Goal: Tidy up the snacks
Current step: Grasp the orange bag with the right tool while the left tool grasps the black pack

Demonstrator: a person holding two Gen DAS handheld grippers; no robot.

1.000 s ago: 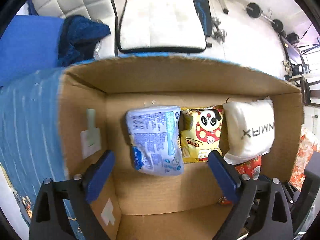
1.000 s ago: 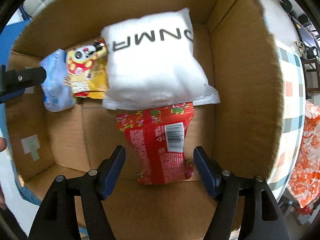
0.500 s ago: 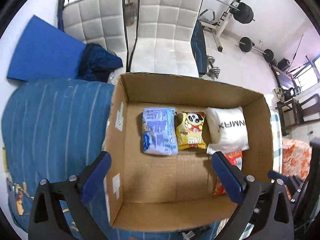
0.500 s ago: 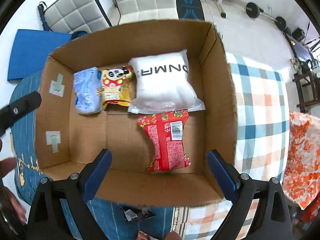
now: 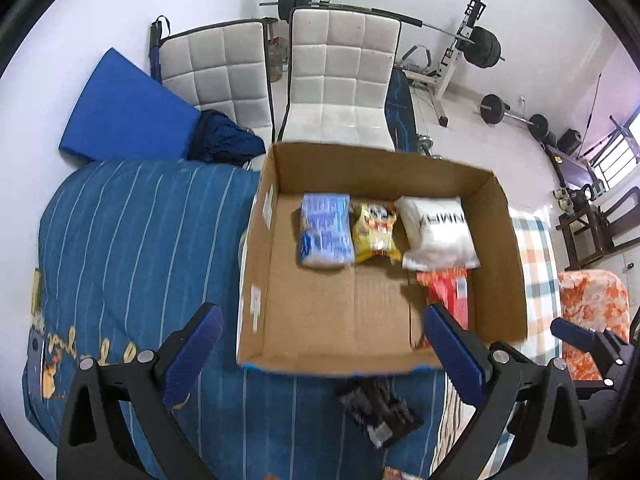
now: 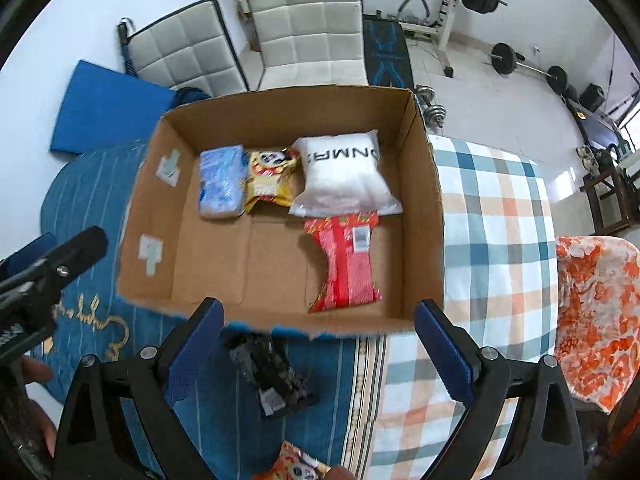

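Observation:
An open cardboard box (image 5: 504, 248) (image 6: 424, 216) on the bed holds a blue packet (image 5: 325, 230) (image 6: 221, 182), a yellow panda packet (image 5: 375, 233) (image 6: 270, 176), a white pouch (image 5: 438, 232) (image 6: 346, 172) and a red packet (image 5: 450, 292) (image 6: 346, 260). A black packet (image 5: 378, 408) (image 6: 272, 372) lies on the blanket in front of the box. An orange packet (image 6: 298, 466) shows at the bottom edge. My left gripper (image 5: 320, 360) and right gripper (image 6: 316, 344) both hang open and empty above the box's near wall.
A blue striped blanket (image 5: 140, 240) lies left of the box and a checked sheet (image 6: 492, 220) to its right, with orange floral cloth (image 6: 596, 312) further right. Two white chairs (image 5: 340, 80), a blue mat (image 5: 120, 116) and weights (image 5: 484, 46) stand beyond the bed.
Both grippers have pulled up and back out of the box, leaving the blue and red packets lying inside. The whole box and the black packet are now in view.

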